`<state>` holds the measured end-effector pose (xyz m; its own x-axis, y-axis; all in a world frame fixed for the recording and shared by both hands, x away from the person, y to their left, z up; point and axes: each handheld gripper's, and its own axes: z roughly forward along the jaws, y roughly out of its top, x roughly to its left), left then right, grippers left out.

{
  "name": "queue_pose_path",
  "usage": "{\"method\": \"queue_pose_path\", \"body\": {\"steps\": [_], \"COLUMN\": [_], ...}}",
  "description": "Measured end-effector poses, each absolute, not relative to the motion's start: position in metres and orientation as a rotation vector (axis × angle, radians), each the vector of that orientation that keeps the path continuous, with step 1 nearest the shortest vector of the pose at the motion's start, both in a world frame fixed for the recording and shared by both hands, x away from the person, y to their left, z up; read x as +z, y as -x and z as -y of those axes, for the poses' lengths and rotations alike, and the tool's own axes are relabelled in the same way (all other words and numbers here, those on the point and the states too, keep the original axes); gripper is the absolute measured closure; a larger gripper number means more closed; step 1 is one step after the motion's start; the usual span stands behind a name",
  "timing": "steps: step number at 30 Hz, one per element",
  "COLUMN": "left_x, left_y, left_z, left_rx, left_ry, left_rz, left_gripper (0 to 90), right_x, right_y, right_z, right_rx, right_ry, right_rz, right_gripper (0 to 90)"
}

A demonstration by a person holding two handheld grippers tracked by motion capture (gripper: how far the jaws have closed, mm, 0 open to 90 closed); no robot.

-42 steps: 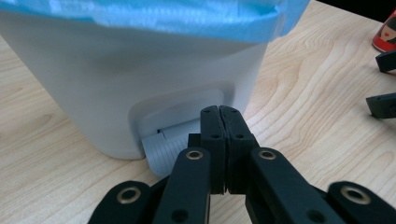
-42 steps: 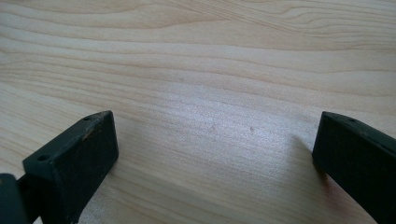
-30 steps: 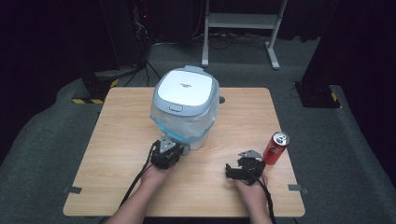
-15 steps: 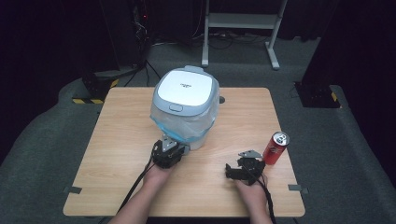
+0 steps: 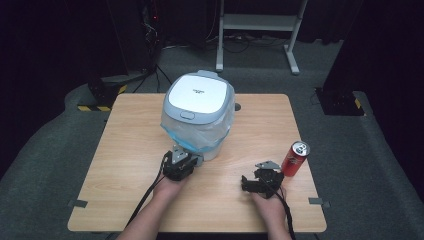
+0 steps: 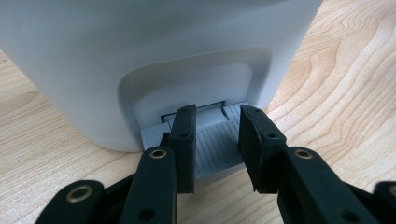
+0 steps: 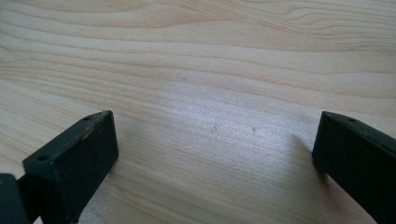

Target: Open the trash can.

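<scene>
A white pedal bin [image 5: 200, 95] with a grey lid and a clear bag liner stands mid-table. Its white body [image 6: 140, 46] takes up the top of the left gripper view, and its grey ribbed pedal [image 6: 215, 144] juts out at the foot. My left gripper [image 5: 181, 159] is at the bin's front base. In its own view the left gripper [image 6: 215, 116] is open, both jaws a small gap apart just over the pedal. My right gripper [image 5: 252, 179] rests near the table's front right. Seen along its own jaws, the right gripper [image 7: 215, 140] is wide open over bare wood.
A red drink can [image 5: 296, 157] stands upright just right of the right gripper, near the edge of the wooden table [image 5: 130, 130]. Dark floor, cables and a white metal stand [image 5: 260, 30] lie beyond the table.
</scene>
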<state>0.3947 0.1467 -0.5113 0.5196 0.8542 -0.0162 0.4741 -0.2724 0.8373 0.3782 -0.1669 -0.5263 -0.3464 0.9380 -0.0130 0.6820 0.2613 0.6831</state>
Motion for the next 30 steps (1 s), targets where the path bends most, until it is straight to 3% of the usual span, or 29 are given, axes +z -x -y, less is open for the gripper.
{"method": "queue_pose_path", "body": {"steps": [30], "left_x": [-0.5181], "left_y": [-0.3936], "left_z": [-0.1481], "left_rx": [0.560], "left_ry": [-1.897], "left_rz": [-1.083], "left_gripper": [66.6], "right_x": [-0.5264], "right_y": [-0.3781], "right_z": [0.1666], "right_rx": [0.824], "right_ry": [-1.465], "right_rz": [-2.118], "right_gripper": [0.2]}}
